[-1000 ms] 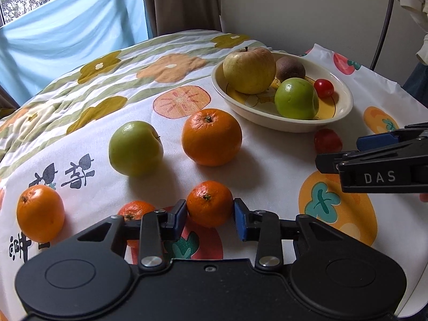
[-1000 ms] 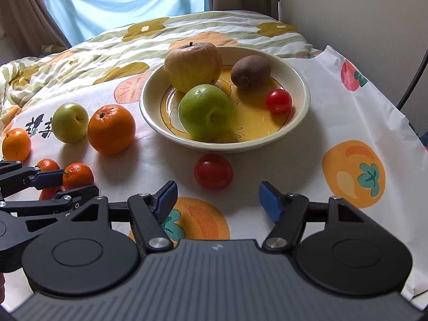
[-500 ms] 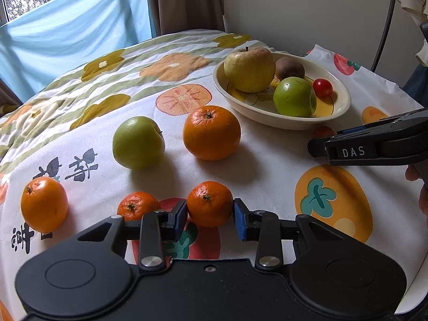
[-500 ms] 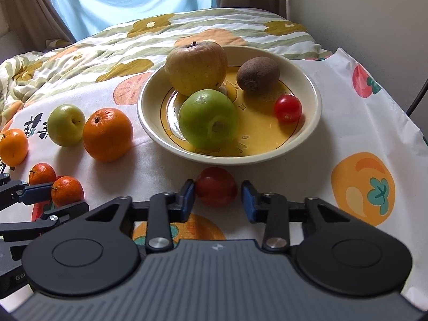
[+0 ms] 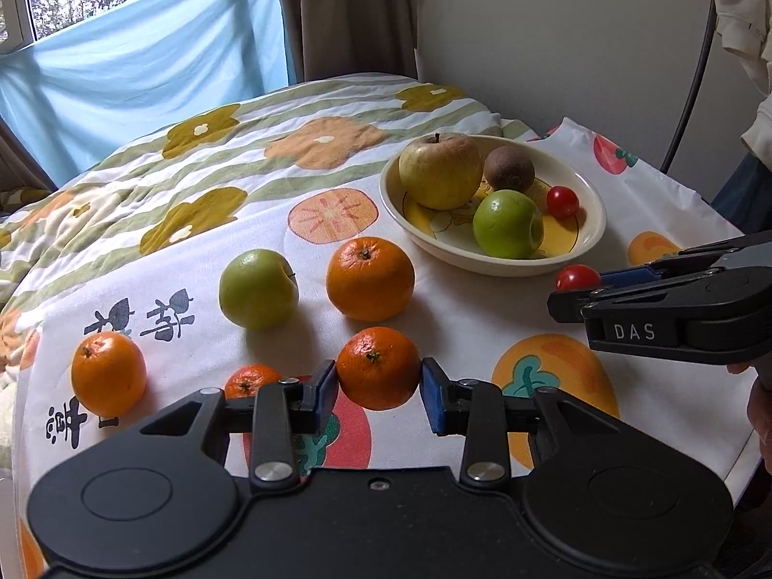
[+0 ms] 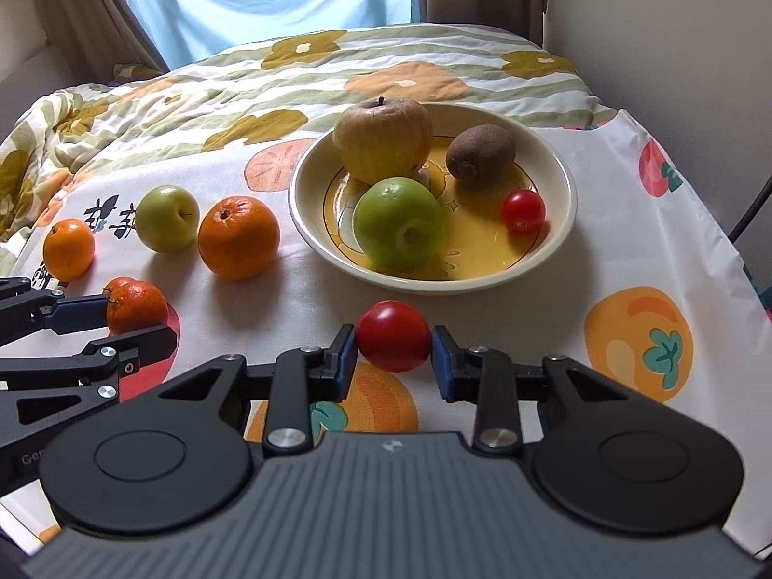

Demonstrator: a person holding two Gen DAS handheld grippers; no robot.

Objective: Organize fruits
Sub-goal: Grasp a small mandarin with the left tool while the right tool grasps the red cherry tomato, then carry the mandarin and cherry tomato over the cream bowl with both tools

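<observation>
Orange mandarin (image 5: 378, 369) clamped in left hand-held gripper (image 5: 378, 386) (right hand-held gripper (image 6: 394, 362) clamps tomato (image 6: 393, 342)).

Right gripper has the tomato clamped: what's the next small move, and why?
Probably carry the tomato forward over the near rim of the bowl and let go. The right gripper is shut on it just short of the bowl, and bare yellow floor shows in front of the small tomato, beside the green apple.
</observation>
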